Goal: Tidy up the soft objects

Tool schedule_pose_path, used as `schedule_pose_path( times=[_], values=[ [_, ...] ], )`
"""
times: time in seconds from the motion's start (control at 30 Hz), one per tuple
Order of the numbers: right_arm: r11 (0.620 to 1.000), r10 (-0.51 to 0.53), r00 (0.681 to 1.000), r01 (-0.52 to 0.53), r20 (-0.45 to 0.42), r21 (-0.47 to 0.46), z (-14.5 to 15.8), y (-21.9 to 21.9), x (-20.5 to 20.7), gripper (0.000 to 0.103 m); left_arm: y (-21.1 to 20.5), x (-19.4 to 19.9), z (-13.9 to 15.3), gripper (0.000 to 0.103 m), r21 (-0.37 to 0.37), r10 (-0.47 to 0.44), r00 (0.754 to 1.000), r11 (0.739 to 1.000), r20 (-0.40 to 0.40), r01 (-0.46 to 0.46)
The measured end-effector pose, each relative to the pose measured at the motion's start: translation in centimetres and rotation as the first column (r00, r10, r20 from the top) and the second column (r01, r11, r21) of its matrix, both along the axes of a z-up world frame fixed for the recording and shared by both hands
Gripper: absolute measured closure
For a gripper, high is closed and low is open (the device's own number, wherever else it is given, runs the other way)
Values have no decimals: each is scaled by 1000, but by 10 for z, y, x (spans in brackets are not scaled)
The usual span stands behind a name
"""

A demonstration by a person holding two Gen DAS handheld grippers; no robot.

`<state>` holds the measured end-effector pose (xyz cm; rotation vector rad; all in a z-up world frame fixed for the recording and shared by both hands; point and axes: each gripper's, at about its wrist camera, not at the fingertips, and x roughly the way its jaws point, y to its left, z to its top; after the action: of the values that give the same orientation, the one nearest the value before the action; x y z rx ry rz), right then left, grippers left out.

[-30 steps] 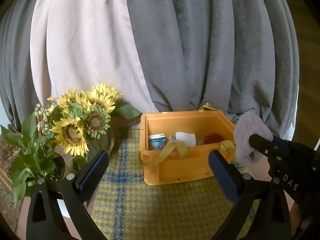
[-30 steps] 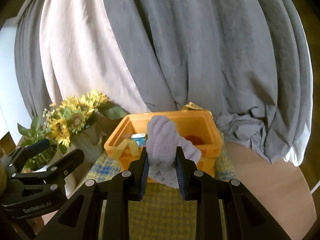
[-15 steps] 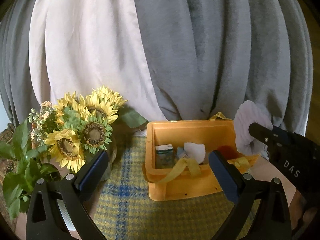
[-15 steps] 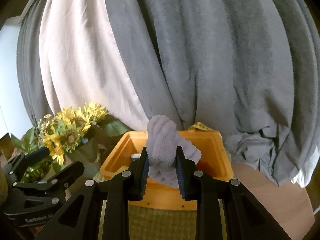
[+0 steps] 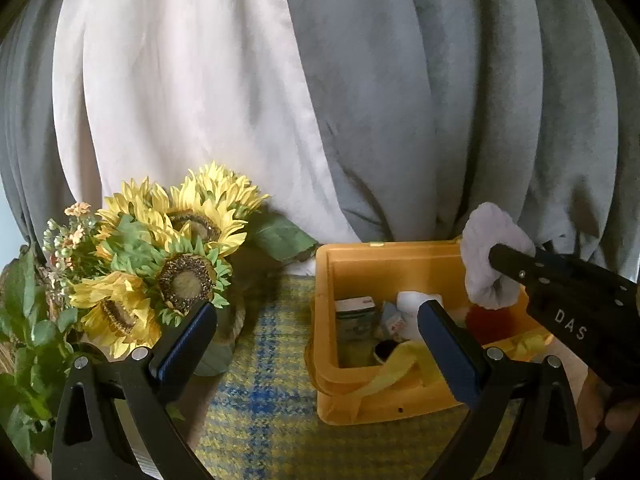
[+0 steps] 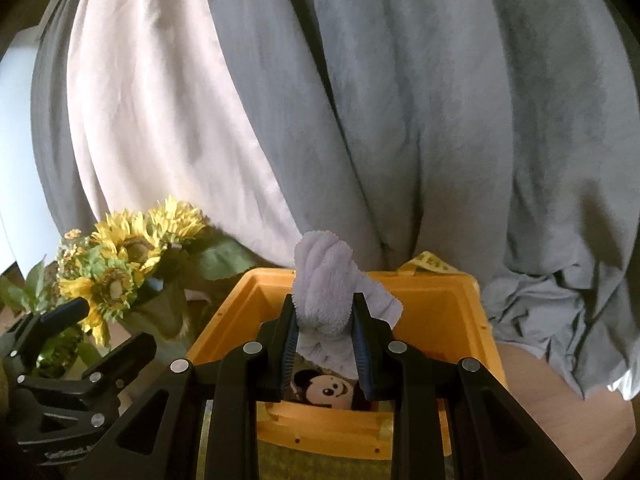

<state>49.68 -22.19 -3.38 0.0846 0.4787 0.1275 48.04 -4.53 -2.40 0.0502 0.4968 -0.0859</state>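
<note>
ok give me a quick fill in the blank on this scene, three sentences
1. The right gripper is shut on a lavender ____.
2. The towel hangs over the ____ bin.
3. The left gripper holds nothing; its jaws are ____.
4. Left of the bin stand yellow ____.

Missing words: towel; orange; open; sunflowers

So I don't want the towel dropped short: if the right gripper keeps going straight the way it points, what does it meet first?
Probably the inside of the yellow bin. The right gripper, shut on the towel, points over the near rim, above a mouse plush toy. Depth is hard to judge.
</note>
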Motion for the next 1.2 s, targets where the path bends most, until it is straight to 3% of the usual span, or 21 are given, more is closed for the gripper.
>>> schedule_pose_path(
  times=[0.4,0.47,0.63,0.83,1.2],
  values=[
    [1000,12,993,-10,-120,21,-33,0,46,72,1,30,-21,1,7,17,999,1000,-49,-17],
    [1000,2,992,0,-126,17,-36,-2,48,66,0,33,-23,1,9,18,998,1000,-54,-17],
    [1000,-21,992,21,-126,-2,-37,-3,48,65,-2,32,-23,1,3,13,998,1000,-58,-12],
    [998,-58,994,55,-98,-29,-27,-2,29,51,-1,16,-14,1,3,15,1000,1000,-26,-15],
    [989,-129,991,128,-17,-74,5,5,-42,30,8,-39,15,0,14,29,998,999,55,-29]
  ],
)
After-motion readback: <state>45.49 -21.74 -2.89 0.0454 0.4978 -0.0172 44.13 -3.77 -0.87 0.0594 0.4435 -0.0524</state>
